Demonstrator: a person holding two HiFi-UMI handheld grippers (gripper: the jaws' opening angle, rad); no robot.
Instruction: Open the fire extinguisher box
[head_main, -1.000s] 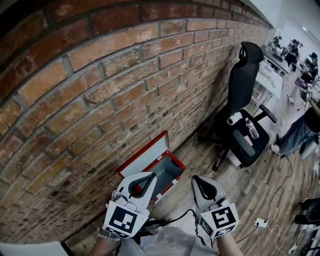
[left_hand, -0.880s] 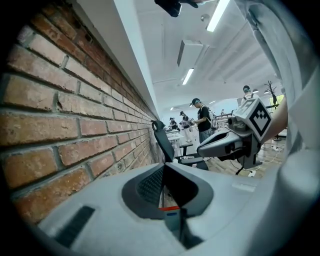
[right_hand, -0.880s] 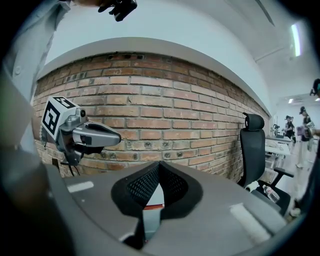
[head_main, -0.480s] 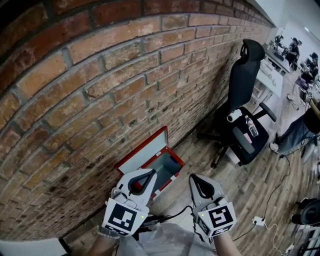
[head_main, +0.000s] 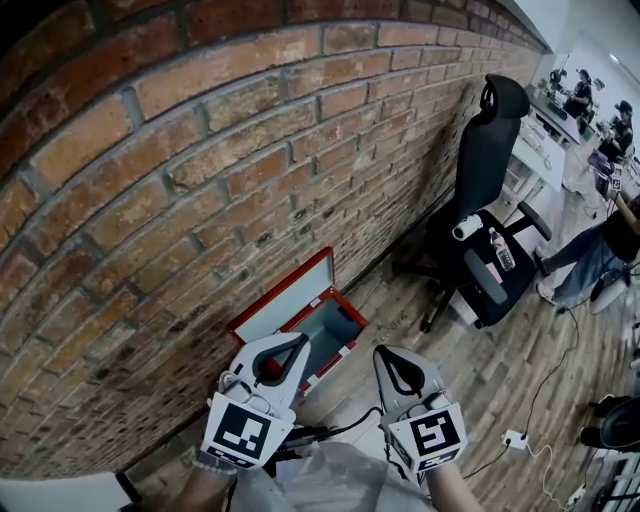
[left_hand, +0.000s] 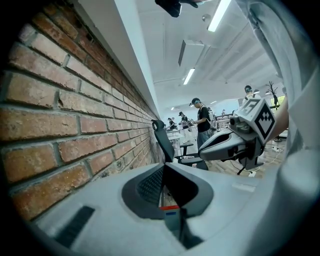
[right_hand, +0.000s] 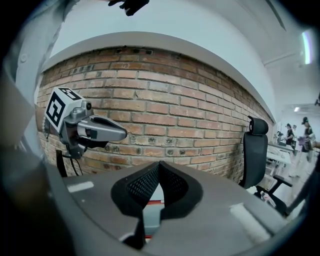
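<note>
The red fire extinguisher box (head_main: 338, 352) sits on the wooden floor at the foot of the brick wall. Its lid (head_main: 283, 301) stands open and leans back against the bricks, and the grey inside shows. My left gripper (head_main: 302, 342) hangs just over the box's front left edge, shut and holding nothing. My right gripper (head_main: 381, 353) is to the right of the box, over the floor, also shut and empty. In the left gripper view the closed tips (left_hand: 163, 166) point along the wall, with the right gripper (left_hand: 202, 148) beside them. The right gripper view shows its closed tips (right_hand: 159, 163) and the left gripper (right_hand: 124, 134).
A black office chair (head_main: 487, 180) stands right of the box, with a bottle (head_main: 500, 252) and a white roll (head_main: 467, 232) on its seat. A power strip (head_main: 515, 440) and cable lie on the floor. A seated person's legs (head_main: 590, 255) and desks are at the far right.
Both grippers have drifted a little to the left and stay shut. The box lid remains open. The person's legs at the right have moved further into view.
</note>
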